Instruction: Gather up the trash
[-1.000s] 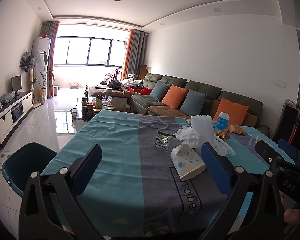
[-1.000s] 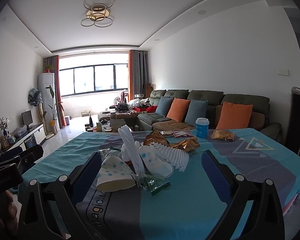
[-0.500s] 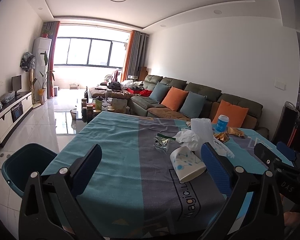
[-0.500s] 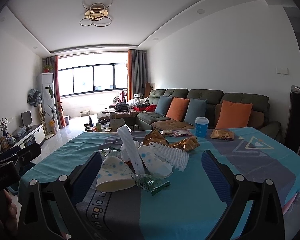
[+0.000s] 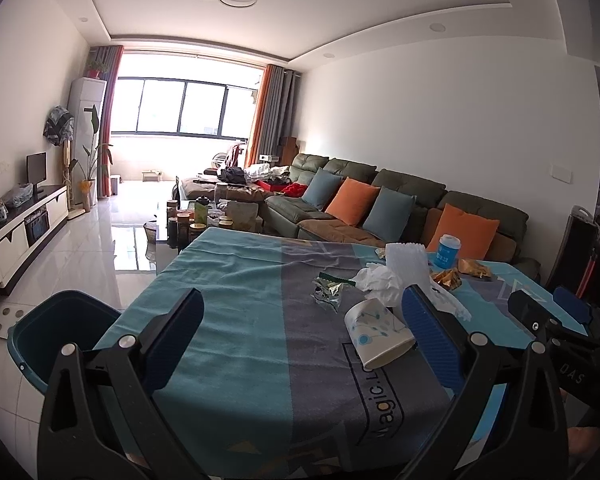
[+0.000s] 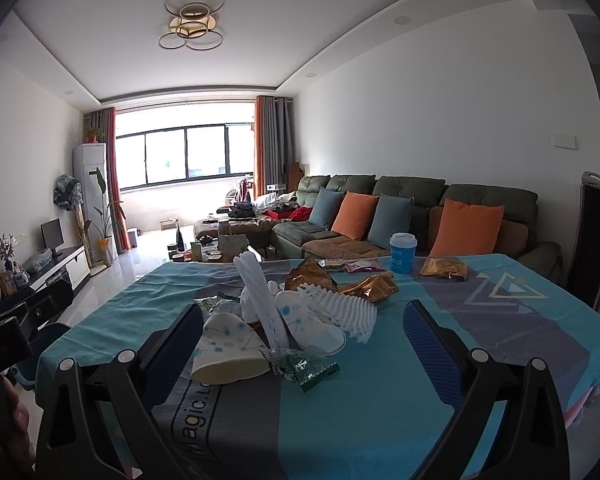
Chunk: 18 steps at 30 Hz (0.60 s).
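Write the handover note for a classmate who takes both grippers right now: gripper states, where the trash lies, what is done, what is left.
Left gripper: open, empty, low over the near table edge.
Right gripper: open, empty, facing the pile.
Trash on the tablecloth: tipped paper cup, second paper cup, green wrapper, white foam netting, gold wrappers, tissue.
Teal bin: on the floor by the table's left corner.
Done: nothing picked up.
Left: all of it, into the bin.
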### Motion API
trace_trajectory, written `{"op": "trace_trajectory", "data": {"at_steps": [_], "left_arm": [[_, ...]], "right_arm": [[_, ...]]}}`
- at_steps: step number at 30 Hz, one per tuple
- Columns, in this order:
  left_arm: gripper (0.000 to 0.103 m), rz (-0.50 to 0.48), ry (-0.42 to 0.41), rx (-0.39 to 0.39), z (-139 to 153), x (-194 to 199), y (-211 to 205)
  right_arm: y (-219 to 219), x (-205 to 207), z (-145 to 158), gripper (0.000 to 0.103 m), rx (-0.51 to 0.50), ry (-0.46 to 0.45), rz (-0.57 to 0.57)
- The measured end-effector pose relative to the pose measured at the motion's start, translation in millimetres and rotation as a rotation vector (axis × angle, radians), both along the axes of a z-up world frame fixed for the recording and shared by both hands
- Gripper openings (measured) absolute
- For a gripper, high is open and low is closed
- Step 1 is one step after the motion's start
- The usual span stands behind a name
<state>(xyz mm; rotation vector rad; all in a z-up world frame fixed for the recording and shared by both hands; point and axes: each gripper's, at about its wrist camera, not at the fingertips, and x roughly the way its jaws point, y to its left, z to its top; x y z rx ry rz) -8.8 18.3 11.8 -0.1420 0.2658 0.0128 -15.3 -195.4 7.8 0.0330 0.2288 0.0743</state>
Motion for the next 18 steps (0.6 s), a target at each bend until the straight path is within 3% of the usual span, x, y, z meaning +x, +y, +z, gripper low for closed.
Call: {"op": "trace_trajectory", "data": {"at_steps": [18], "left_arm": [[0.098,-0.001,-0.002,0.017,2.6,2.5,1.9]], "right_arm": [[6.2,4.6,-0.4,0.097,-0.029,0.028,0.027]]}}
